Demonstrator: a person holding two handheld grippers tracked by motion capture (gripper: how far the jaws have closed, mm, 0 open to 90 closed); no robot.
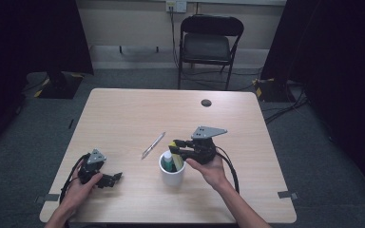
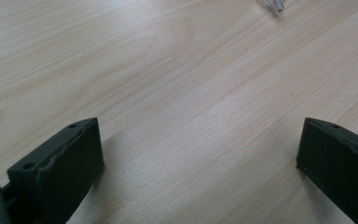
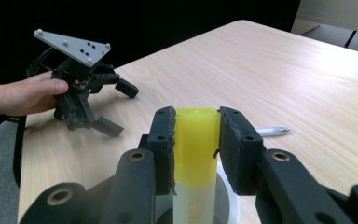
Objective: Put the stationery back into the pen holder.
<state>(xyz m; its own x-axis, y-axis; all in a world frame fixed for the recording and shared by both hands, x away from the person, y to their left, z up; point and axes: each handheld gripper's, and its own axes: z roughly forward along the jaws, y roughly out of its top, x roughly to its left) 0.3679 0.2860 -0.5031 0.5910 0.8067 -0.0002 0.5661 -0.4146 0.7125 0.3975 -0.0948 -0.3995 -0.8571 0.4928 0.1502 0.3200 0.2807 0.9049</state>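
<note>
- Fingers of the right gripper (image 3: 196,135) are seen, in the right gripper view, pressed against both sides of a yellow-capped marker (image 3: 196,144), which is pinched upright between the two black pads.
- Below the marker in that view, the white rim of a cup (image 3: 228,196) is partly shown, with the marker's pale body reaching down into it.
- Farther off in the same view, the left gripper (image 3: 114,107) is held by a hand (image 3: 23,95) near the table edge, its jaws spread apart and its grey plate on top; a pen (image 3: 271,132) is seen lying on the table (image 3: 261,70) to the right of the jaws.
- In the left gripper view, the two black jaws are seen set wide apart with nothing between them, low over bare wood; the tip of the pen (image 2: 272,5) is caught at the top edge.
- In the high view, the left gripper (image 1: 105,178) is rested near the front left corner of the table (image 1: 123,109), well apart from the white cup (image 1: 172,168).
- The right gripper (image 1: 177,146) is held just above the cup, at the marker (image 1: 169,156) standing in it, and the pen (image 1: 153,145) is laid just beyond the cup on the left.
- A dark folding chair (image 1: 208,45) is placed beyond the far edge of the table.
</note>
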